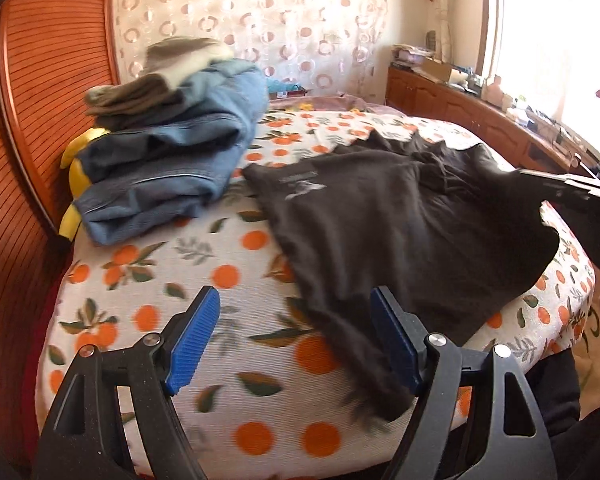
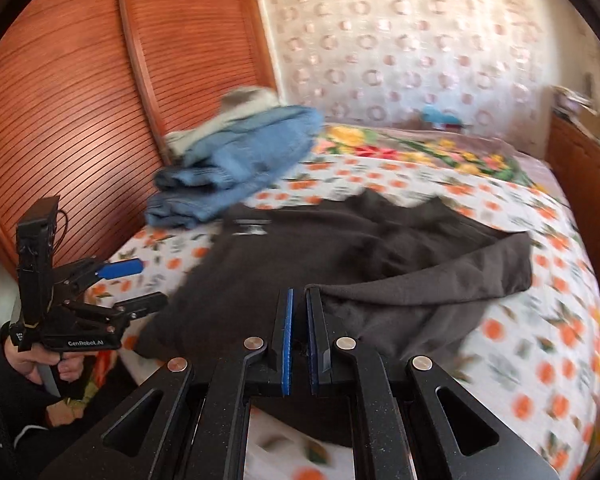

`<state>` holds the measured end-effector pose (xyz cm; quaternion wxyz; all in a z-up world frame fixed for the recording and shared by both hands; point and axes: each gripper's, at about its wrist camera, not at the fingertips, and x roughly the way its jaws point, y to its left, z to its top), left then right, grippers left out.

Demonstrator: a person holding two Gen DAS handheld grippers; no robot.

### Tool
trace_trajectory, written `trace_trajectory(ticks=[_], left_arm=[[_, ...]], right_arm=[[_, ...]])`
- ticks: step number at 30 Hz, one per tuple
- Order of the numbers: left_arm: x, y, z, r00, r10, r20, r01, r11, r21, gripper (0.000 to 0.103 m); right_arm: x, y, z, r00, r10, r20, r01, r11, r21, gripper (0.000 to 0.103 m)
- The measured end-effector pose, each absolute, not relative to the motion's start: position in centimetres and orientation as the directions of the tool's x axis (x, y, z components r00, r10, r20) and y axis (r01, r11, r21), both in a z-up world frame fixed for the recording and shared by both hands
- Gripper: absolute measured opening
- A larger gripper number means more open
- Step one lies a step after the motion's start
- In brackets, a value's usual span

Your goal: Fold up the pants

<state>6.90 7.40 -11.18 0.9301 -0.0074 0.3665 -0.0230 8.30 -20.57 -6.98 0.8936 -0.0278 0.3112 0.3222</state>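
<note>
A wooden headboard (image 1: pixel 40 80) stands at the left. Beside it, folded jeans (image 1: pixel 172 168) are stacked on the bed (image 1: pixel 220 280). The left tool (image 1: pixel 296 340) is wide open and holds nothing, its right pad beside the hem of the dark pants (image 1: pixel 400 232), which lie spread across the bedspread. The right tool (image 2: pixel 299 332) is clamped on the pants' near edge, lifting a fold.
</note>
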Motion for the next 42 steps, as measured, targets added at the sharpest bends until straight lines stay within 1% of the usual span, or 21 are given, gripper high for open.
trace_trajectory(ticks=[7, 12, 15, 17, 21, 23, 26, 31, 34, 35, 37, 38, 39, 40, 41, 42], left_arm=[[5.8, 11.0, -10.9, 0.740, -0.025, -0.672, -0.022, 0.998, -0.061, 0.078], [5.5, 12.2, -11.1, 0.740, -0.007, -0.672, -0.053, 0.996, -0.068, 0.078], [5.5, 12.2, -11.2, 0.739, -0.009, -0.674, -0.055, 0.996, -0.073, 0.078], [5.6, 12.0, -11.2, 0.739, -0.017, -0.673, -0.046, 0.996, -0.075, 0.078], [5.8, 11.0, -11.1, 0.739, -0.040, -0.673, -0.016, 0.997, -0.077, 0.078], [6.1, 10.3, -11.1, 0.737, -0.053, -0.673, 0.002, 0.997, -0.077, 0.078], [6.4, 9.3, -11.1, 0.733, -0.078, -0.675, 0.029, 0.996, -0.084, 0.078], [6.8, 7.3, -11.1, 0.728, -0.127, -0.673, 0.085, 0.992, -0.095, 0.078], [7.2, 6.4, -11.2, 0.723, -0.175, -0.668, 0.125, 0.984, -0.123, 0.077], [7.4, 6.0, -11.3, 0.717, -0.194, -0.669, 0.139, 0.981, -0.135, 0.076], [7.8, 5.4, -11.5, 0.704, -0.228, -0.672, 0.167, 0.974, -0.155, 0.066], [7.9, 5.2, -11.6, 0.700, -0.236, -0.674, 0.174, 0.972, -0.159, 0.063], [8.0, 4.9, -11.6, 0.696, -0.246, -0.675, 0.184, 0.969, -0.163, 0.055], [8.0, 4.6, -11.7, 0.689, -0.259, -0.677, 0.197, 0.966, -0.169, 0.051], [8.1, 4.3, -11.7, 0.683, -0.272, -0.678, 0.209, 0.962, -0.175, 0.050], [8.0, 4.1, -11.8, 0.678, -0.282, -0.678, 0.218, 0.959, -0.181, 0.046]], right_arm=[[7.8, -14.2, -6.7, 0.512, 0.641, -0.572, -0.701, 0.697, 0.153, 0.006], [8.3, -12.0, -8.7, 0.444, 0.653, -0.613, -0.738, 0.655, 0.163, 0.006], [9.2, -11.7, -9.7, 0.433, 0.633, -0.642, -0.733, 0.662, 0.158, 0.007], [9.6, -11.7, -9.6, 0.433, 0.627, -0.647, -0.726, 0.668, 0.161, 0.013], [8.7, -13.3, -8.3, 0.463, 0.619, -0.635, -0.714, 0.685, 0.147, 0.022], [8.0, -14.1, -7.7, 0.496, 0.595, -0.632, -0.694, 0.709, 0.124, 0.032], [7.9, -15.8, -7.7, 0.544, 0.564, -0.622, -0.661, 0.744, 0.097, 0.034], [8.9, -18.9, -8.8, 0.613, 0.472, -0.634, -0.567, 0.822, 0.064, 0.035], [10.0, -20.1, -10.0, 0.635, 0.426, -0.645, -0.513, 0.856, 0.060, 0.037], [10.4, -20.3, -10.4, 0.640, 0.410, -0.650, -0.495, 0.867, 0.059, 0.037], [10.8, -20.7, -10.9, 0.647, 0.384, -0.659, -0.472, 0.880, 0.049, 0.038], [11.2, -20.7, -11.2, 0.651, 0.368, -0.664, -0.459, 0.888, 0.041, 0.038], [11.4, -20.5, -11.4, 0.653, 0.360, -0.667, -0.453, 0.891, 0.038, 0.038], [11.6, -20.5, -11.6, 0.653, 0.354, -0.670, -0.446, 0.894, 0.037, 0.038], [12.0, -20.6, -11.7, 0.645, 0.358, -0.675, -0.441, 0.896, 0.053, 0.038], [11.9, -20.6, -11.6, 0.640, 0.367, -0.675, -0.441, 0.895, 0.068, 0.039]])
